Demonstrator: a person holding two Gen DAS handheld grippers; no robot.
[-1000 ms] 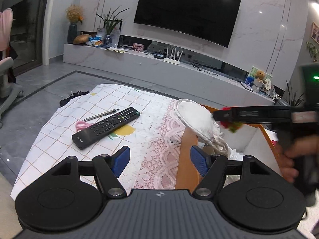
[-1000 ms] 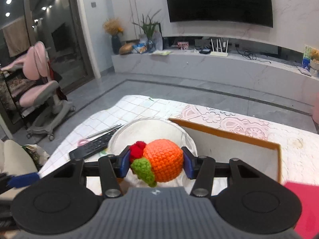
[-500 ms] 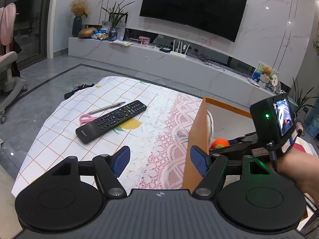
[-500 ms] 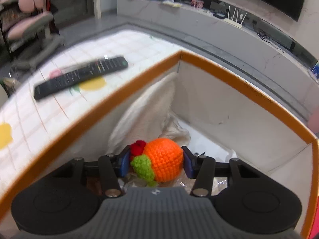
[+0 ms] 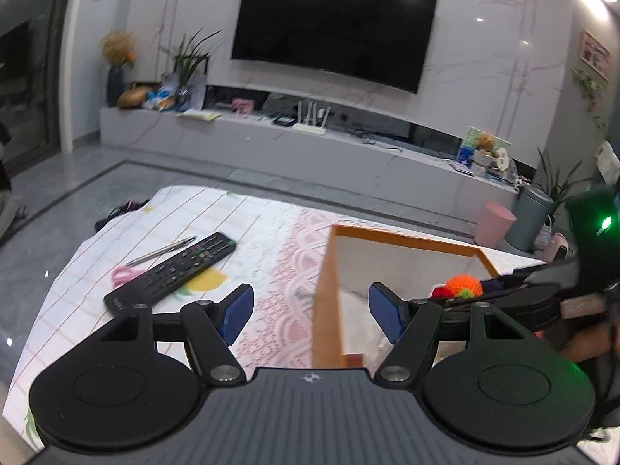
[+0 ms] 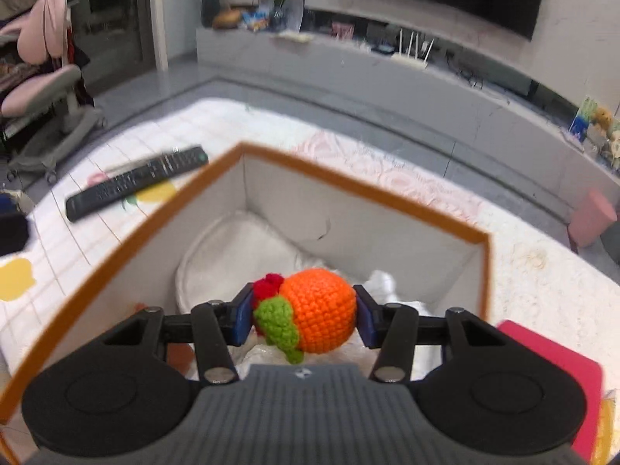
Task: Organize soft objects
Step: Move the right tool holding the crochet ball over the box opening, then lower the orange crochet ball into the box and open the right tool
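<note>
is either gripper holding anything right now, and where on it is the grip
The right gripper holds a crocheted orange toy by its two sides, over the open box. The left gripper is open and holds nothing.

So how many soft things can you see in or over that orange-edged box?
2. A crocheted orange toy is clamped in the right gripper above the open box; a white cloth lies on the box floor. More may be hidden beneath it.
</note>
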